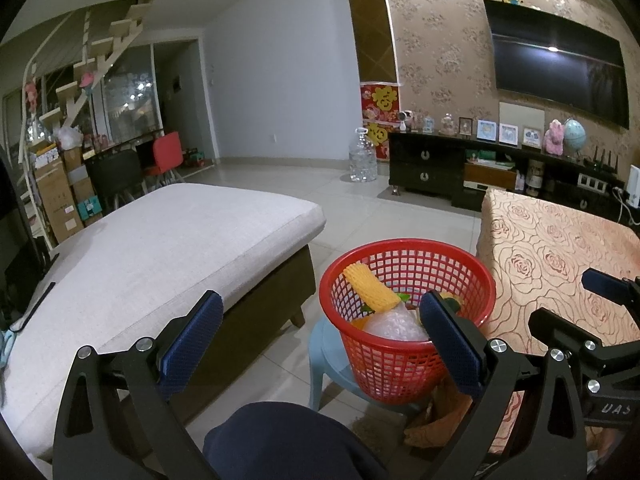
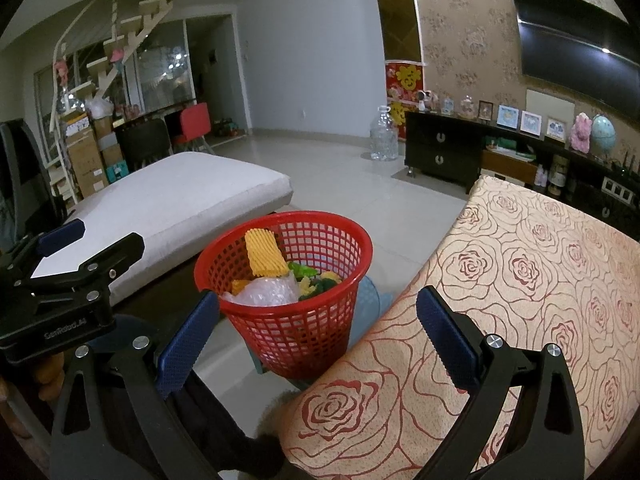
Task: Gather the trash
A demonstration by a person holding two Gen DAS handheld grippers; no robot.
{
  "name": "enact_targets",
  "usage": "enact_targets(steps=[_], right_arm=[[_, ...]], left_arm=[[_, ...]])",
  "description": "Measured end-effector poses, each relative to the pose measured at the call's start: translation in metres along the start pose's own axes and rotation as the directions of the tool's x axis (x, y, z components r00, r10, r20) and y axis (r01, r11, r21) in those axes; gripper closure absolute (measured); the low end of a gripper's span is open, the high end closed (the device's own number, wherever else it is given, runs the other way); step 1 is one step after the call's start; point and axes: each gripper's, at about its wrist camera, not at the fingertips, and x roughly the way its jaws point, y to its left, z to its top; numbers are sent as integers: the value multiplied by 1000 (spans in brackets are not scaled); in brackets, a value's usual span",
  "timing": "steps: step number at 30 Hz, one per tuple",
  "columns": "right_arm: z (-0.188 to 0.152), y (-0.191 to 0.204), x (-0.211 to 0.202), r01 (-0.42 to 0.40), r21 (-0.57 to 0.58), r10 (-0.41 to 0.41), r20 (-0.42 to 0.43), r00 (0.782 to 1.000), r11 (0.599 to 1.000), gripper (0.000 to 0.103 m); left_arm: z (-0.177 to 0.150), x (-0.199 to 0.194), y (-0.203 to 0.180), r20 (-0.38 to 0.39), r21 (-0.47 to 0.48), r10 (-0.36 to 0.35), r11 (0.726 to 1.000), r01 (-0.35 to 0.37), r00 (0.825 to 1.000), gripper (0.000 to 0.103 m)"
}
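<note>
Nearest, the left hand-held gripper (image 1: pixel 320 344) is spread wide with nothing between its blue pads, over a dark-clothed knee (image 1: pixel 280 440). The right hand-held gripper (image 2: pixel 316 344) gapes just as wide and empty, above the corner of the surface (image 2: pixel 520 280), which wears a rose-patterned cloth with no litter on the part in view.

Just beyond, between the two, the red basket (image 1: pixel 404 352) stands on a small blue stool (image 1: pixel 326 356). The trash is in it: a yellow foam net (image 1: pixel 370 286) leaning on the rim, a bubble wrap wad (image 1: pixel 394 326) and green and orange scraps, piled to about half its height.

By my judgement all of it is light, soft and springy. The mesh basket looks light but flexible, so the stiff rim is the best place to pinch it.

Left of the basket sits a pale ottoman (image 1: pixel 160 248). Farther off come tiled floor, a water jug (image 1: pixel 362 156), a dark cabinet (image 1: pixel 428 164) and a wall TV (image 1: pixel 556 64).
</note>
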Motion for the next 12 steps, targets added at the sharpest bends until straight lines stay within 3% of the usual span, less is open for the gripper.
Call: enact_targets(steps=[7, 9, 12], right_arm=[[0, -19, -3, -6, 46, 7, -20, 1000, 999, 7], [0, -34, -9, 26, 63, -25, -18, 1000, 998, 7], [-4, -86, -27, 140, 115, -137, -40, 990, 983, 7]], left_arm=[[-1, 8, -3, -11, -25, -77, 997, 76, 997, 8], [-2, 12, -6, -18, -43, -103, 994, 102, 995, 8], [0, 24, -18, -49, -48, -154, 987, 152, 987, 8]])
